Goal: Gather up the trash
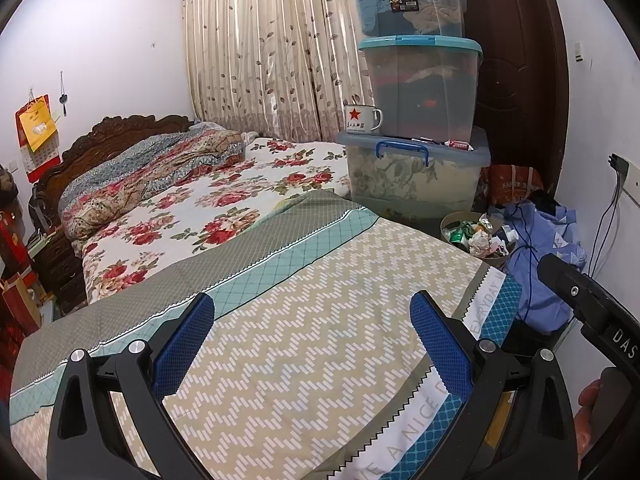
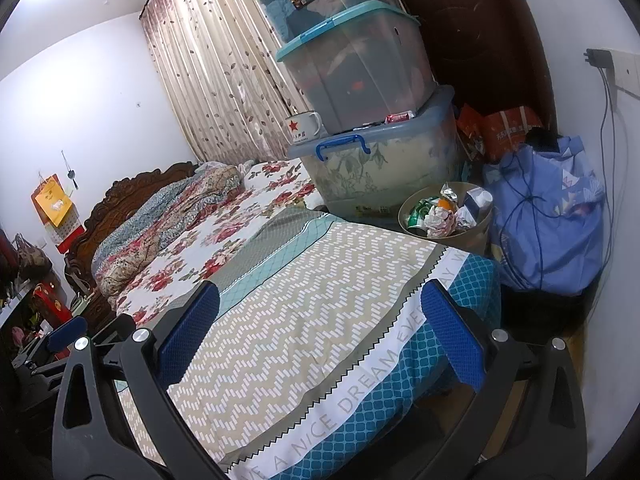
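Beige and round, the bin (image 2: pixel 416 204) stands just past the far right corner of the bed (image 2: pixel 304 320), and it holds the trash: crumpled paper (image 2: pixel 440 218), a green can (image 2: pixel 420 208), a foil wrapper (image 2: pixel 450 192) and a small white carton (image 2: pixel 478 200), heaped close to the rim. The left view shows the same bin (image 1: pixel 450 222) with its crumpled paper (image 1: pixel 480 242) beyond the quilt (image 1: pixel 304 320). Behind the bin rises a stack of three clear tubs: the bottom tub (image 2: pixel 384 168), with blue handles, holds pale leaf-print fabric; the middle tub (image 2: pixel 360 76) and the top tub (image 2: pixel 320 0), both with teal lids, hold folded cloth, dark in the middle one. On the bottom tub's lid, beside the middle tub, sits a white enamel mug (image 2: pixel 304 124) with a red star, and a small red and white packet (image 2: pixel 400 117) lies on the same lid at the right. Right of the bin a blue cloth bundle (image 2: pixel 552 232) slumps against the wall with a dark cable draped over it, and an orange bag (image 2: pixel 508 128) stands behind it by the brown door (image 2: pixel 480 40). The left gripper (image 1: pixel 312 344) hovers over the quilt with its blue pads spread wide, grasping nothing. The right gripper (image 2: pixel 320 344) is likewise spread wide and empty above the quilt's near edge. Both are well apart from the bin, with the quilt's corner between.
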The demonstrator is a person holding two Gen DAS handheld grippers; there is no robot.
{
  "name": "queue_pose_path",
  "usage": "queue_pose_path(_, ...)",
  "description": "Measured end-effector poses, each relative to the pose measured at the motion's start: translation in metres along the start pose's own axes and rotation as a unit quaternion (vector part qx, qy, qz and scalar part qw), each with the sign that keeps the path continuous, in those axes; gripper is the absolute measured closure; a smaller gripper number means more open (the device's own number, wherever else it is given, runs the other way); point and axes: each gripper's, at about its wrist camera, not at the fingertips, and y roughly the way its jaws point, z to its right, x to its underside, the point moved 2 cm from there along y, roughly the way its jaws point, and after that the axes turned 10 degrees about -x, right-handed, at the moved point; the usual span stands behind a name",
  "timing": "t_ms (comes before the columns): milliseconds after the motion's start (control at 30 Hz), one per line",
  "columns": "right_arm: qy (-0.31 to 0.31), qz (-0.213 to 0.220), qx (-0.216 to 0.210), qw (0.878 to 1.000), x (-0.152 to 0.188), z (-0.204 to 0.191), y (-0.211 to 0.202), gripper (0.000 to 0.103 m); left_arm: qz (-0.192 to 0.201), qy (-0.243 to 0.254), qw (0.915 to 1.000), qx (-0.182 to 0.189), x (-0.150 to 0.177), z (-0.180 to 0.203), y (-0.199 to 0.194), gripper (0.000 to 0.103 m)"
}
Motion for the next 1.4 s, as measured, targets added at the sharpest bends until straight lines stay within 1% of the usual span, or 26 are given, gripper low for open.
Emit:
queue_pose_path(433,0.000,0.005,0.000,1.000,0.002,0.000,-0.001,0.003,-0.003,0.003,1.0000,0.004,0.000,-0.003,0.001,0.009)
queue_pose_path(733,-0.004,0.015,0.001,1.000,0.000,-0.003,-0.005,0.003,0.004,0.006,1.0000,0.005,-0.002,-0.004,0.000,0.009)
queue_pose_path(1000,-0.018,0.023,0.001,1.000,0.001,-0.010,-0.008,0.003,0.018,-0.004,0.9998,0.004,-0.003,-0.005,-0.005,0.009)
queue_pose_path(1400,-0.025,0.028,-0.001,0.999,0.001,-0.016,-0.012,0.003,0.019,-0.004,0.9998,0.003,-0.003,-0.005,-0.008,0.009)
